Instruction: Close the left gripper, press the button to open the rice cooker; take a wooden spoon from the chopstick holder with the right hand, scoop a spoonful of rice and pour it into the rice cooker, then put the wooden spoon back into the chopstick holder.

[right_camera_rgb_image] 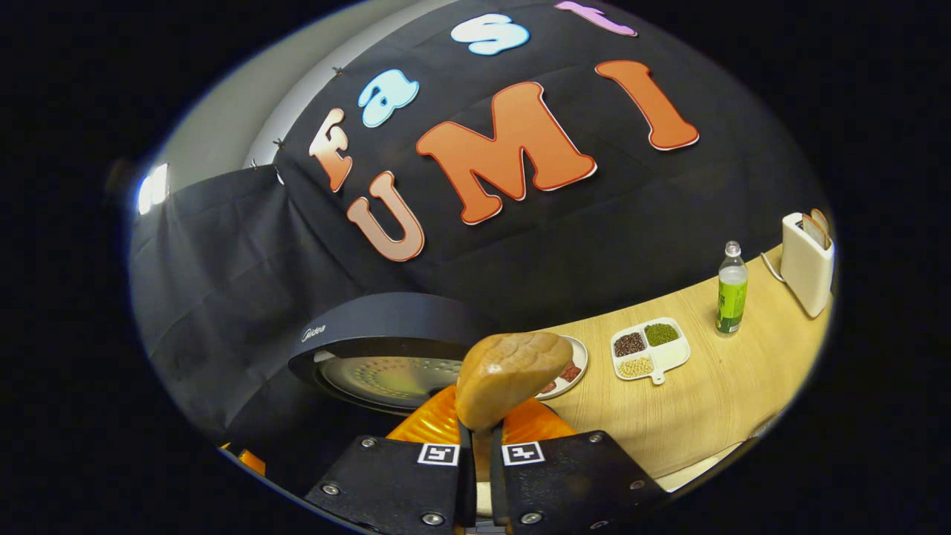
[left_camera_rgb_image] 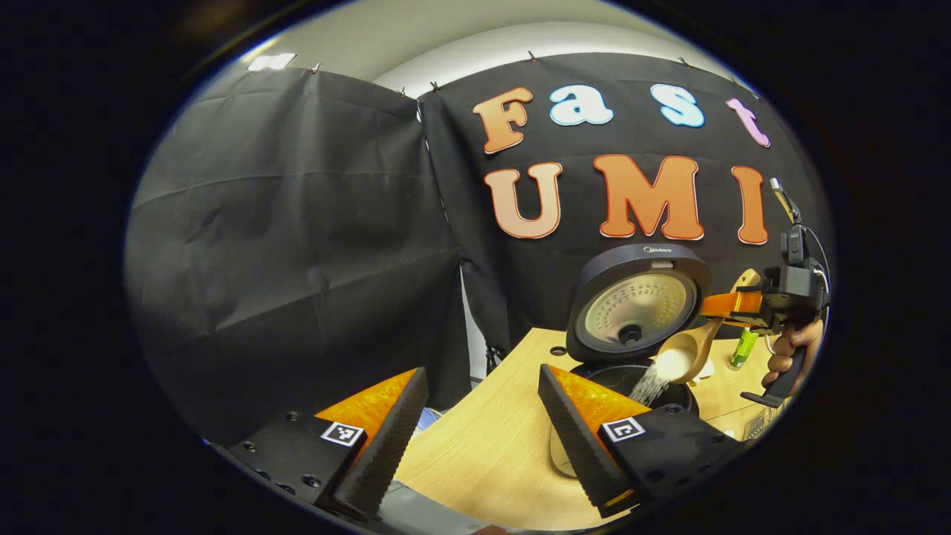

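So the right gripper (left_camera_rgb_image: 732, 306) is clamped on the wooden spoon (left_camera_rgb_image: 687, 355) — rice (left_camera_rgb_image: 654, 383) spilling into the open rice cooker (left_camera_rgb_image: 631, 312). Left gripper (left_camera_rgb_image: 475, 438) sits near, jaws wide, holding nothing.

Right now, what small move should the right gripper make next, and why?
Probably hold the tilt a moment longer: rice is falling from the wooden spoon into the open rice cooker, and the right gripper grips the handle. Afterwards, carry the spoon back to its holder.

Dark rice cooker (left_camera_rgb_image: 637, 306); pale wooden spoon (left_camera_rgb_image: 695, 348) spilling white rice (left_camera_rgb_image: 654, 380); light wood-grain tabletop (left_camera_rgb_image: 483, 438); green-labelled bottle (right_camera_rgb_image: 731, 290).
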The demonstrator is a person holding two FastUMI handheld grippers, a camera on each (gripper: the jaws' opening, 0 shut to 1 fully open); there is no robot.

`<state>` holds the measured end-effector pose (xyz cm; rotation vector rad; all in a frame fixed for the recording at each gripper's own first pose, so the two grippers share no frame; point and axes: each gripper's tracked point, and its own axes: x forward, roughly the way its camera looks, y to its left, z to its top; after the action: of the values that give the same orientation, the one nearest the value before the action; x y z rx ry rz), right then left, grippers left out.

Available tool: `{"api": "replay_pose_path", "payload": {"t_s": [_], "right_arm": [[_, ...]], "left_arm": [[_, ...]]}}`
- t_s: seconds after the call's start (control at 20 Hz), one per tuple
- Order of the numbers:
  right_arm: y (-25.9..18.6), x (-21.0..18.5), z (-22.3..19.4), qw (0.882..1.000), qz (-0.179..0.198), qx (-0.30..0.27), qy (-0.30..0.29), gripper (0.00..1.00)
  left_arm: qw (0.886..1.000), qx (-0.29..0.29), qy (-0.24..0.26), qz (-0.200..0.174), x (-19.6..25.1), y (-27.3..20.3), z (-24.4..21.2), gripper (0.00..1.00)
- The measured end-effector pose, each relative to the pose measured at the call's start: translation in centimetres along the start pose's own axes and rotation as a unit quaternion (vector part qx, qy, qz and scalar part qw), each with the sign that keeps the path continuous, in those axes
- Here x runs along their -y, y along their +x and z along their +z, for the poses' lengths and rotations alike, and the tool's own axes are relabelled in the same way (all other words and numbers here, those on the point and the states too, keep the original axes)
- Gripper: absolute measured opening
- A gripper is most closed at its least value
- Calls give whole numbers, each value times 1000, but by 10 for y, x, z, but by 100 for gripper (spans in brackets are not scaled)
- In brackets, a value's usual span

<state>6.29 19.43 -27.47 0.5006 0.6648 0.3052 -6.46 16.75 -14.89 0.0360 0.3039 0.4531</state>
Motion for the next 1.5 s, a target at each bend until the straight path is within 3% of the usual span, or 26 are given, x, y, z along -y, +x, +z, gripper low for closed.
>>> {"api": "replay_pose_path", "payload": {"t_s": [0.05, 0.1, 0.25, 0.3, 0.35, 0.4, 0.45, 0.5, 0.55, 0.7, 0.8, 0.85, 1.1, 1.15, 1.2, 1.25, 1.3, 1.35, 1.4, 1.45, 1.5], "right_arm": [[0, -1, 0, 1000, -2, 1, -8, 7], [0, -2, 1, 1000, -4, 3, -16, 7], [0, -8, 0, 999, -4, 8, -43, 7], [0, -11, -1, 999, -2, 7, -51, 7], [0, -13, -2, 998, -2, 7, -60, 7], [1, -15, -4, 998, -2, 7, -70, 7], [1, -18, -5, 997, -1, 6, -80, 7], [2, -20, -7, 996, 2, 5, -90, 7], [2, -24, -8, 995, 4, 5, -100, 7], [-2, -35, -12, 990, 13, 8, -139, 7], [-2, -44, -11, 984, 21, 15, -175, 7], [-3, -49, -11, 980, 25, 19, -195, 7], [-1, -67, -21, 957, 53, 23, -283, 7], [-1, -70, -23, 955, 59, 21, -291, 7], [-2, -73, -26, 952, 66, 19, -299, 7], [-4, -75, -27, 949, 72, 19, -308, 7], [-6, -78, -28, 944, 79, 20, -319, 7], [-12, -79, -28, 939, 87, 23, -333, 7], [-14, -81, -27, 934, 90, 26, -345, 7], [-17, -81, -25, 932, 91, 30, -349, 7], [-19, -78, -24, 937, 94, 27, -336, 7]], "left_arm": [[1000, -1, -1, 1, -1, 0, -2, 94], [1000, -2, -2, 1, -2, 1, -2, 100], [1000, -3, -4, 1, -3, 2, -6, 100], [1000, -4, -4, 2, -4, 3, -7, 94], [1000, -5, -5, 1, -6, 4, -8, 100], [1000, -6, -7, 2, -6, 5, -10, 94], [1000, -7, -8, 2, -7, 5, -12, 94], [1000, -8, -10, 3, -7, 5, -12, 100], [1000, -9, -11, 3, -8, 4, -13, 94], [1000, -11, -12, 5, -12, 6, -19, 94], [1000, -15, -14, 7, -14, 6, -20, 94], [1000, -16, -15, 8, -15, 6, -22, 100], [1000, -18, -18, 11, -19, 5, -26, 100], [1000, -19, -17, 11, -20, 5, -27, 94], [1000, -19, -16, 13, -21, 5, -27, 100], [1000, -19, -15, 13, -21, 6, -27, 94], [1000, -19, -14, 13, -21, 6, -28, 100], [1000, -19, -13, 13, -21, 6, -28, 94], [1000, -20, -10, 12, -20, 5, -28, 100], [1000, -18, -7, 12, -20, 5, -29, 94], [1000, -17, -4, 10, -19, 5, -28, 94]]}}
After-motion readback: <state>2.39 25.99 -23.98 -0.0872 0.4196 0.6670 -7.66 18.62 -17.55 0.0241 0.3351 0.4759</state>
